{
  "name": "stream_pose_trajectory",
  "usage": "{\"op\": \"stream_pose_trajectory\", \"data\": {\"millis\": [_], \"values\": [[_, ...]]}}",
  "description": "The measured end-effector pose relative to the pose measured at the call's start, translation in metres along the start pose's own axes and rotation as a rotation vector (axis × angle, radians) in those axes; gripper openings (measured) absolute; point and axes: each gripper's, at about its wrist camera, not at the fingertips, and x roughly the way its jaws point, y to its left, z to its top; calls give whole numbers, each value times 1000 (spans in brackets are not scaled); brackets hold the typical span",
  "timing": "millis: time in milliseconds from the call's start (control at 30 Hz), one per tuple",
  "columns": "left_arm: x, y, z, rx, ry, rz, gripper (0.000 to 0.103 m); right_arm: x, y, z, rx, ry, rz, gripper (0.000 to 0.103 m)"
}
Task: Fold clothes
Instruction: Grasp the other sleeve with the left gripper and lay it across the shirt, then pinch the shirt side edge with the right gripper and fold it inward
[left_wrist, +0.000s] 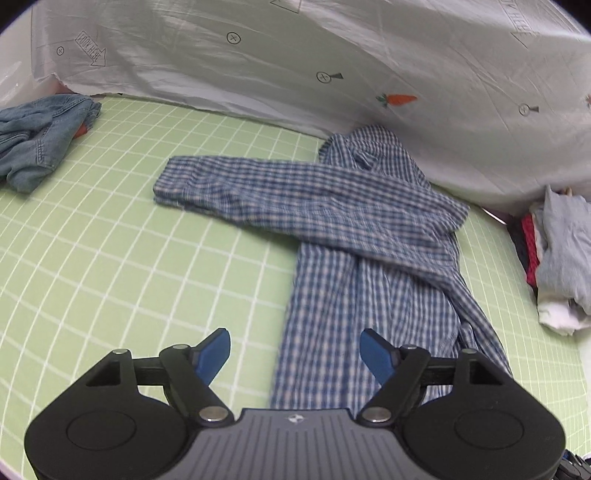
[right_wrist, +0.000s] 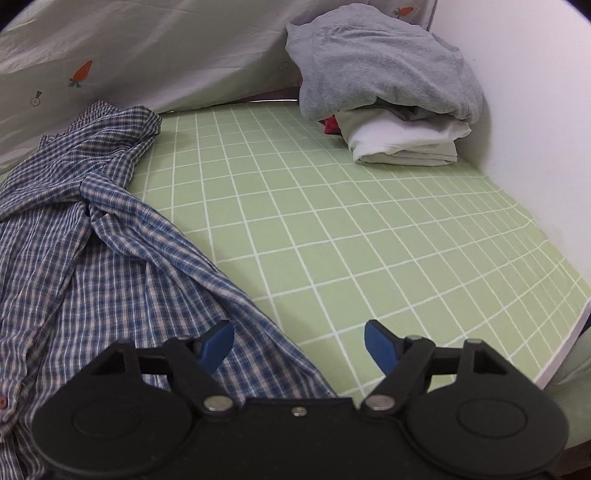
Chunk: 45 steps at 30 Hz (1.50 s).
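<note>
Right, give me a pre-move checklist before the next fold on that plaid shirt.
1. Left gripper jaws open, nothing between them: ok.
2. Right gripper jaws open, nothing held: ok.
3. Plaid shirt lying on the green grid sheet: ok.
4. One sleeve folded across the chest: ok.
5. Other sleeve lying flat: not ok, twisted and rumpled.
6. Folded pile and denim garment apart from the shirt: ok.

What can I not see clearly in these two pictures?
- Checked shirt: its lower hem, left wrist view, behind the left tool.
- Same shirt, right wrist view: left part cut by the edge, near part behind the right tool.
- Clothes pile: items under the grey top.
</note>
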Motion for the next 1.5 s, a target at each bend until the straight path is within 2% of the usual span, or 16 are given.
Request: {"op": "stream_pose_trajectory", "data": {"millis": [33,100,167,300,333,400,433,467,500,533,700,900,1167,1333,1500], "values": [[-4,-4,-6,1,-1,2,78,0,-4,-2,-10,6,20,73],[-12,-12,-18,3,-3,6,78,0,-12,-6,-23,21,63,60],[-21,-19,-30,3,-7,12,78,2,-20,-9,-32,38,105,54],[-35,-24,-54,-9,-11,43,78,6,-31,-16,-53,67,158,50],[-39,-26,-60,-12,-12,51,78,7,-33,-18,-55,74,173,45],[-44,-24,-70,-28,-7,62,78,7,-37,-21,-57,83,203,29],[-46,-23,-75,-36,-4,66,78,7,-39,-22,-58,84,218,25],[-48,-22,-80,-44,-1,71,78,6,-39,-23,-65,85,236,13],[-49,-19,-83,-51,2,74,78,5,-39,-24,-72,86,253,5],[-50,-17,-85,-59,5,78,78,2,-38,-24,-76,81,257,1],[-58,1,-88,-55,5,76,78,-15,-31,-25,-58,55,286,1],[-62,36,-67,-26,5,54,78,-45,0,-27,-31,5,278,1],[-56,82,-47,24,24,-2,78,-91,84,-39,-72,-66,342,1],[-55,105,-38,55,31,-20,78,-103,141,-48,-130,-48,400,1],[-51,123,-40,81,65,-19,78,-86,173,-66,-109,22,409,2]]}}
